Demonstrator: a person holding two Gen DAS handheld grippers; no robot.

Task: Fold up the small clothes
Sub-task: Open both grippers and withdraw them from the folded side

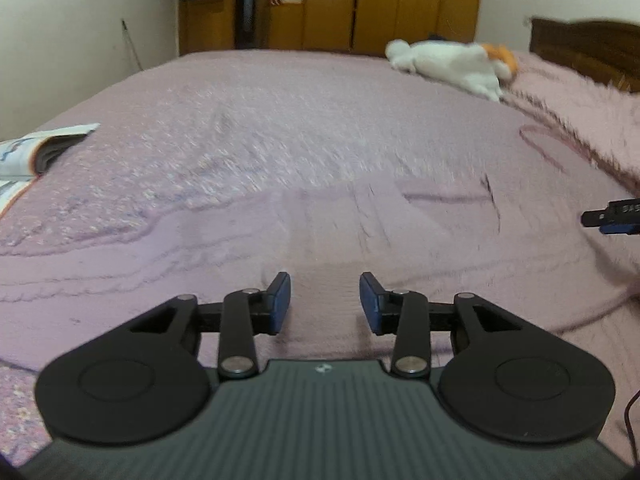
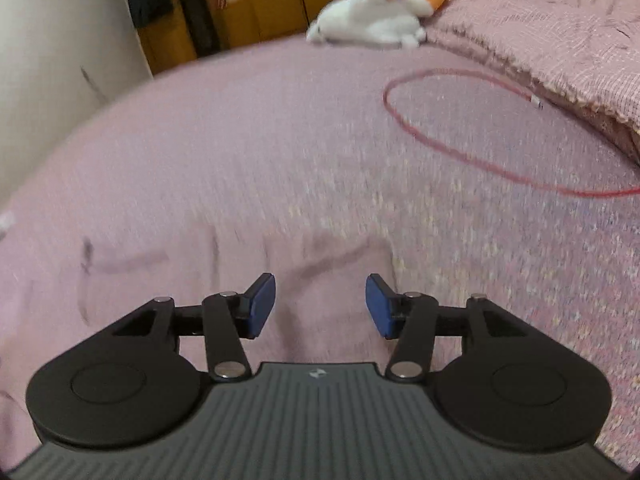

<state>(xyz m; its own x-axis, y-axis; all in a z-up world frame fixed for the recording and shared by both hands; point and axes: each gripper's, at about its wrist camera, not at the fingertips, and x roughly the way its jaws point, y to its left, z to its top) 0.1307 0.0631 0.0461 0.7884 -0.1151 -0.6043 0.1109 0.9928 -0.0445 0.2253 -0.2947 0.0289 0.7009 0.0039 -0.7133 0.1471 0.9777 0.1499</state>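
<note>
Garment (image 1: 360, 216), pink, lies flat on bed (image 1: 280, 100) just ahead of both tongs, looks part-folded; blur hides edges. Left tongs (image 1: 325, 304) & right tongs (image 2: 320, 306) open, nothing held. Prob. more folds left. Plush (image 2: 372, 20) far back.

My left camera looks forward and down along my left hand-held gripper (image 1: 325, 304), close over the bed (image 1: 280, 128), facing the wardrobe (image 1: 360, 4). My right camera tilts steeper over the same bed. Both share the plush toy (image 2: 372, 20), red cable (image 2: 460, 148) and pink garment (image 1: 360, 216).
</note>
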